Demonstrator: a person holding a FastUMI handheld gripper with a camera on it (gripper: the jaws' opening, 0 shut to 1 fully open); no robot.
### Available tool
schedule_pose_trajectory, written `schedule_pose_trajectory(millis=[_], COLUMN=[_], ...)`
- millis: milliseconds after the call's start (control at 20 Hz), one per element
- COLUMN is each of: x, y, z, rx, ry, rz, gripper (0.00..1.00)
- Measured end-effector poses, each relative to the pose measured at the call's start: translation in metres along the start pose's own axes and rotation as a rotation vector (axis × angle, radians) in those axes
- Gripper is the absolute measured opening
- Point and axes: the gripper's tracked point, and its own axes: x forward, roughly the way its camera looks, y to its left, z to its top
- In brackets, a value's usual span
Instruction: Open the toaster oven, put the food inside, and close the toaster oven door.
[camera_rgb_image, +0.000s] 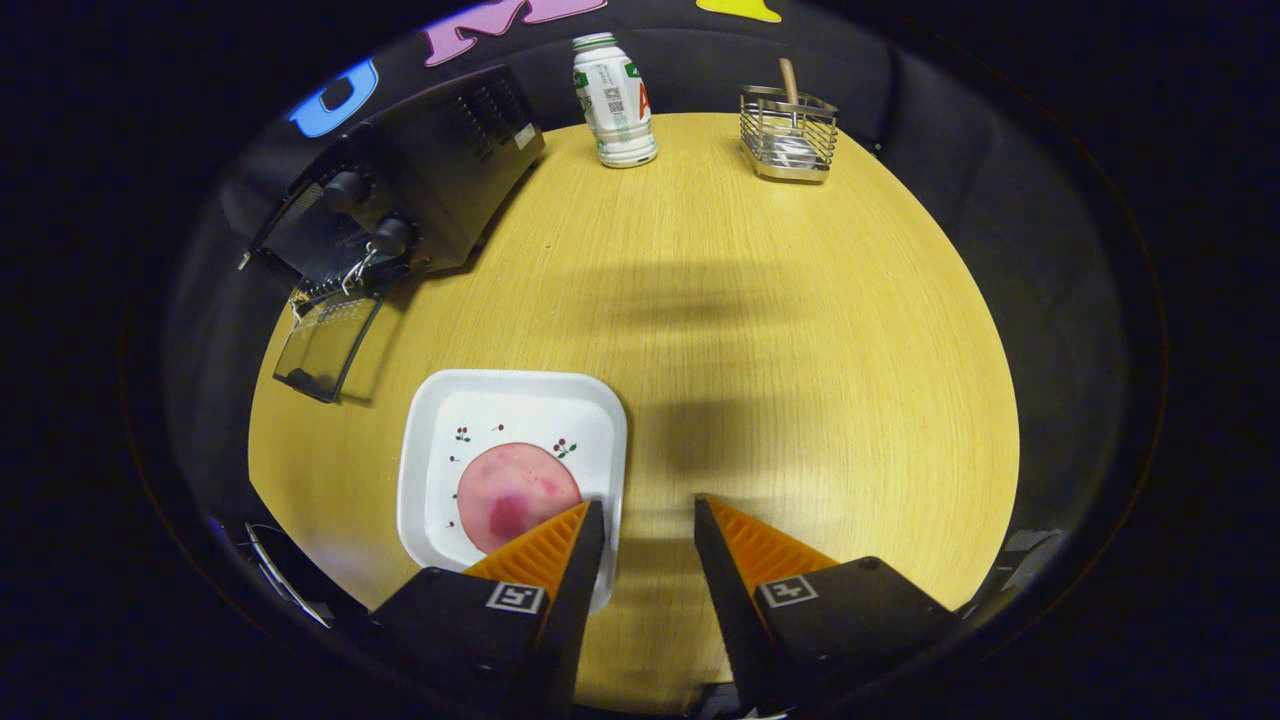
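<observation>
The gripper (648, 515) hung above the round wooden table (760, 330) with its fingers spread apart and nothing between them; its left fingertip overlapped the near right corner of a white square plate (440, 440). The food (515, 490), a flat pink round piece, lay on that plate just ahead of the left finger. The toaster oven (420, 190) stood beyond the plate at the table's far left edge with its glass door (325, 345) folded down open, well apart from a white bottle (614, 100) and a wire utensil holder (788, 135) at the far side.
</observation>
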Motion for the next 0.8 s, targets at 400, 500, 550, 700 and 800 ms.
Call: schedule_pose_trajectory(millis=[400,500,550,700,800], x=[0.002,0.001,0.004,0.001,-0.004], y=[0.021,0.025,0.028,0.040,0.049], z=[-0.009,-0.013,-0.014,-0.026,-0.033], rx=[-0.123,-0.094,-0.055,0.143,0.295], ry=[0.052,0.070,0.084,0.115,0.113], rz=[-0.008,0.015,0.034,0.097,0.144], gripper=[0.12,0.05,0.05,0.05,0.05])
